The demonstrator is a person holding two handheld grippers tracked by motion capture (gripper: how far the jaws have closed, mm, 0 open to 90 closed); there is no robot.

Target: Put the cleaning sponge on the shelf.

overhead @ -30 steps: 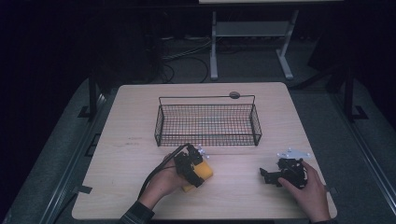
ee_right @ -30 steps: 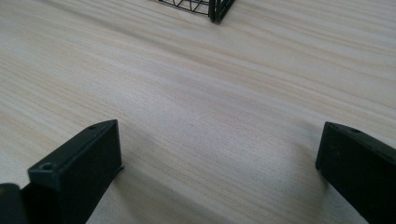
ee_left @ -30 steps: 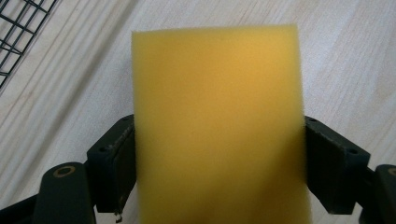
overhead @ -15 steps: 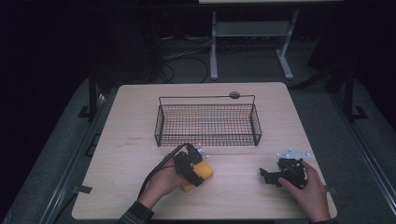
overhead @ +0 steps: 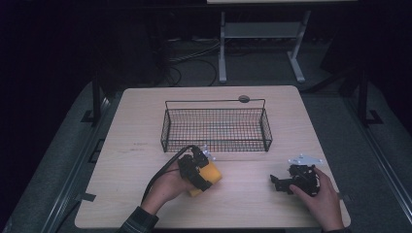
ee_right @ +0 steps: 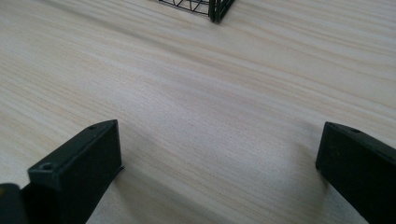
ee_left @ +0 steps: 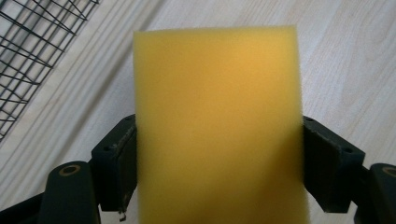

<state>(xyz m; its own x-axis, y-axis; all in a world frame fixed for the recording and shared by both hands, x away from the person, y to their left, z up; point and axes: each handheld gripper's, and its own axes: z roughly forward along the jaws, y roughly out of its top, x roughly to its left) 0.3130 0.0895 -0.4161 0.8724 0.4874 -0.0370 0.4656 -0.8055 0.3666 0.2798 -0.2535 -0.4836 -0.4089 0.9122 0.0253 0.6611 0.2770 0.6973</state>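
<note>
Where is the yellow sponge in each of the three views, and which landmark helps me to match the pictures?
High view: the yellow sponge lies low and left of centre, at the left gripper, in front of the wire basket.
Left gripper view: it sits in the middle, between the two black jaws, which press its sides.
Right gripper view: the sponge is not in it.
Shared landmark: the wire basket, at upper left in the left gripper view and at the top edge in the right gripper view.

Wire basket (overhead: 216, 125) stands mid-table, long side facing the near edge; its walls block any level pass there (open top, entry from above). Yellow sponge (overhead: 208, 177) sits just short of the basket's near-left corner. Bare table (overhead: 301, 121) right of the basket, left of it, and along the near edge between the hands.
</note>
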